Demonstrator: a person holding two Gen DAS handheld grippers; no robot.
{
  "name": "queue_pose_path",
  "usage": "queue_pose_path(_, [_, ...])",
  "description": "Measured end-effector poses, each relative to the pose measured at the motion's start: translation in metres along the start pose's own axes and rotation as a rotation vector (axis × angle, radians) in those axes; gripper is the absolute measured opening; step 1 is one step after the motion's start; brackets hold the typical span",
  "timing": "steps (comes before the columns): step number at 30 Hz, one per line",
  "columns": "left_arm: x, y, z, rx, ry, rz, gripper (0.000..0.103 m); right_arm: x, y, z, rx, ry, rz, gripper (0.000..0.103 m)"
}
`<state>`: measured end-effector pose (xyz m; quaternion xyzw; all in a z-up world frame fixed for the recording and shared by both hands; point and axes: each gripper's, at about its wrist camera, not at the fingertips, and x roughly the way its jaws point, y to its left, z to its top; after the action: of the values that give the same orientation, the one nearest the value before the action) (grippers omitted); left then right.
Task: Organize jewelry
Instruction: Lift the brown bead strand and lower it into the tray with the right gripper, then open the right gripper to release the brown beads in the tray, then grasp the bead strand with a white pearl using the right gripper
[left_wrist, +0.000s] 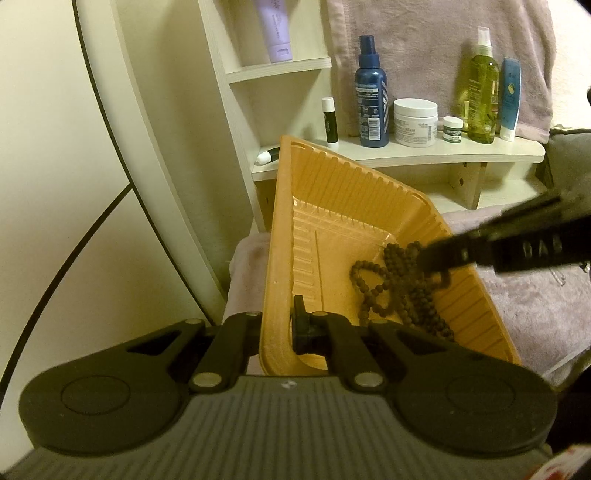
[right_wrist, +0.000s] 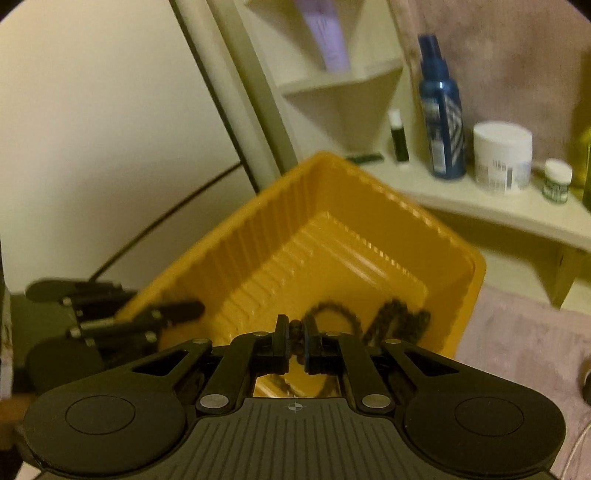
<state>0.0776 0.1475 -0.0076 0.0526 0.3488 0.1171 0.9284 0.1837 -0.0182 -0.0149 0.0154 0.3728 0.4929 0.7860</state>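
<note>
1. Two grippers work one tray (left_wrist: 280, 258): the left gripper (left_wrist: 279, 328) pinches the tray's near wall; the right gripper (right_wrist: 295, 343) is pressed together on a strand of the beads (left_wrist: 391, 288), whose loops lie on the tray floor toward 4 o'clock in the left view.
2. Risk — a thin, ribbed tray held by one wall could flex or tip, sliding the beads out.
3. Risk — beads pinched at one point could snag on the ribs, or slip free if lifted.
4. Surface: a plush mauve cloth (left_wrist: 535, 295) under the tray.
5. Room: a pale shelf (left_wrist: 443, 151) at 1 o'clock carries a blue bottle (left_wrist: 371, 92), jar (left_wrist: 415, 122) and green bottle (left_wrist: 480, 85) — a cream wall is at 9.
</note>
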Motion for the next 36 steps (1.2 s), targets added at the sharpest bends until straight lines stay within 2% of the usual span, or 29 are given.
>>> queue_pose_path(4, [0.0,0.0,0.0,-0.001,0.0,0.0,0.004,0.001,-0.005,-0.011,-0.001,0.023,-0.018,0.01])
queue_pose_path(6, [0.0,0.0,0.0,-0.001,0.0,0.0,0.004,-0.003,-0.008,-0.016,0.009,0.021,-0.038,0.028])
queue_pose_path(7, [0.001,0.0,0.0,0.0,0.0,-0.001,0.004,-0.005,-0.01,-0.019,0.022,0.015,-0.047,0.051])
queue_pose_path(8, [0.001,0.0,0.0,0.0,0.001,-0.001,0.004,-0.01,-0.013,-0.022,0.035,-0.002,-0.059,0.063])
queue_pose_path(13, [0.001,-0.001,0.0,0.001,0.002,0.0,0.004,-0.037,-0.023,-0.032,0.077,-0.074,-0.125,0.063])
queue_pose_path(19, [0.0,-0.002,0.0,0.01,-0.002,0.001,0.004,-0.087,-0.044,-0.06,0.095,-0.216,-0.345,0.063])
queue_pose_path(24, [0.0,-0.003,0.0,0.013,-0.002,0.002,0.004,-0.12,-0.072,-0.088,0.167,-0.27,-0.494,0.063])
queue_pose_path(30, [-0.001,-0.004,0.0,0.023,-0.006,0.001,0.004,-0.139,-0.103,-0.124,0.261,-0.24,-0.637,0.063])
queue_pose_path(36, [-0.001,-0.003,0.0,0.024,-0.002,0.001,0.004,-0.144,-0.114,-0.142,0.285,-0.211,-0.644,0.063])
